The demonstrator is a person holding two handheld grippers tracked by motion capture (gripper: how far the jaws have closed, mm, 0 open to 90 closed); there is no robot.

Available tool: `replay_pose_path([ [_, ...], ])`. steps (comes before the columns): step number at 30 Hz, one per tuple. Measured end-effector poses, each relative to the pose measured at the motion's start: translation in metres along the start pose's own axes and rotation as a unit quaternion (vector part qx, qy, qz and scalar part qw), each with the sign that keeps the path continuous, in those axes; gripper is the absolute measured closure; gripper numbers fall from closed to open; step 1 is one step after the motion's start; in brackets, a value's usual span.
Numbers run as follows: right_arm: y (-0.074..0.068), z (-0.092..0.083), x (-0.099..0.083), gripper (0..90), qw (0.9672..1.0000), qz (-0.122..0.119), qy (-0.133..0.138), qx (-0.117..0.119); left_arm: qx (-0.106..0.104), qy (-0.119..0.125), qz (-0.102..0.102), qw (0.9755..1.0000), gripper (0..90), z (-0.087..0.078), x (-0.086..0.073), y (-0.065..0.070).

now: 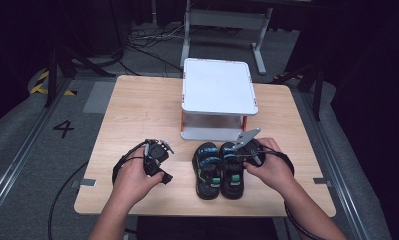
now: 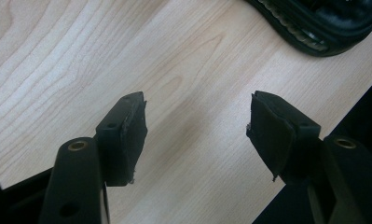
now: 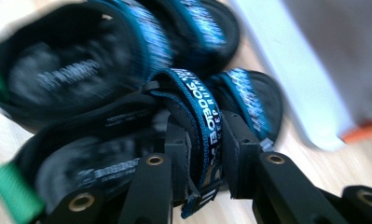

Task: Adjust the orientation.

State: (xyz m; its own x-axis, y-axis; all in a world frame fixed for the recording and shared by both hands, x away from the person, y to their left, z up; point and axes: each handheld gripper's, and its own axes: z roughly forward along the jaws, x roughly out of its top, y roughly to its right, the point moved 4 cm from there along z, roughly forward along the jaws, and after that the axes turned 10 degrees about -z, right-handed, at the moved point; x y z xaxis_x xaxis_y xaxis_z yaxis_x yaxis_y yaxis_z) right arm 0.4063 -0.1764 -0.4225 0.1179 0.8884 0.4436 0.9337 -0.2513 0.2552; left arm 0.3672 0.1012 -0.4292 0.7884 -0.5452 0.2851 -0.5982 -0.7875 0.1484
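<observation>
Two black sandals with blue straps lie side by side near the table's front edge, the left sandal (image 1: pixel 207 170) and the right sandal (image 1: pixel 232 172). My right gripper (image 1: pixel 247 152) is over the right sandal, and its jaws are shut on that sandal's blue lettered strap (image 3: pixel 203 126). The other sandal (image 3: pixel 81 60) lies blurred behind it. My left gripper (image 1: pixel 157 157) rests to the left of the sandals, open, with bare wood between its fingers (image 2: pixel 125 135). The left sandal's sole edge (image 2: pixel 309 28) shows at that view's top right.
A white two-level rack (image 1: pixel 218 87) with orange posts stands on the wooden table (image 1: pixel 137 110) just behind the sandals. The table's front edge lies close to both hands. Cables trail from each gripper. Beyond the table are floor rails and a metal stand.
</observation>
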Motion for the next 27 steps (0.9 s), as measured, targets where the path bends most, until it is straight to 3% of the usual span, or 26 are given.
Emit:
replay_pose_path([
  [3, -0.001, 0.004, -0.002, 74.3, 1.0000, -0.008, -0.001, 0.003, 0.001, 0.000, 0.001, 1.0000, 37.1, 0.000, 0.000, -0.001],
  [5, 0.001, 0.002, -0.007, 73.9, 0.9999, 0.000, 0.003, 0.014, -0.001, 0.000, -0.002, 1.0000, 37.1, -0.001, 0.001, -0.002],
  [7, 0.000, 0.002, -0.007, 73.2, 0.9992, 0.007, 0.005, 0.039, -0.001, 0.001, -0.002, 1.0000, 37.1, 0.000, 0.002, -0.002],
  [9, 0.001, 0.006, -0.007, 73.2, 0.9993, 0.012, 0.008, 0.035, 0.000, 0.000, -0.001, 1.0000, 37.1, 0.000, 0.003, -0.002],
  [12, 0.006, 0.008, -0.009, 73.0, 0.9996, 0.019, 0.021, 0.009, -0.003, 0.000, 0.001, 1.0000, 37.0, 0.001, 0.004, -0.001],
  [15, 0.007, 0.009, -0.011, 71.2, 0.9992, 0.029, 0.027, 0.009, -0.004, 0.001, 0.005, 1.0000, 36.8, 0.000, 0.009, -0.001],
  [17, 0.006, 0.007, -0.013, 64.3, 0.9982, 0.044, 0.040, 0.014, -0.005, 0.004, 0.007, 1.0000, 36.6, 0.001, 0.012, -0.001],
  [19, 0.004, 0.000, -0.013, 54.3, 0.9969, 0.059, 0.051, 0.014, -0.007, 0.002, 0.010, 0.9999, 36.3, 0.002, 0.014, 0.000],
  [27, -0.008, -0.040, -0.005, 40.8, 0.9927, 0.094, 0.074, 0.012, -0.006, -0.010, 0.014, 0.9998, 33.4, 0.002, 0.015, 0.000],
])
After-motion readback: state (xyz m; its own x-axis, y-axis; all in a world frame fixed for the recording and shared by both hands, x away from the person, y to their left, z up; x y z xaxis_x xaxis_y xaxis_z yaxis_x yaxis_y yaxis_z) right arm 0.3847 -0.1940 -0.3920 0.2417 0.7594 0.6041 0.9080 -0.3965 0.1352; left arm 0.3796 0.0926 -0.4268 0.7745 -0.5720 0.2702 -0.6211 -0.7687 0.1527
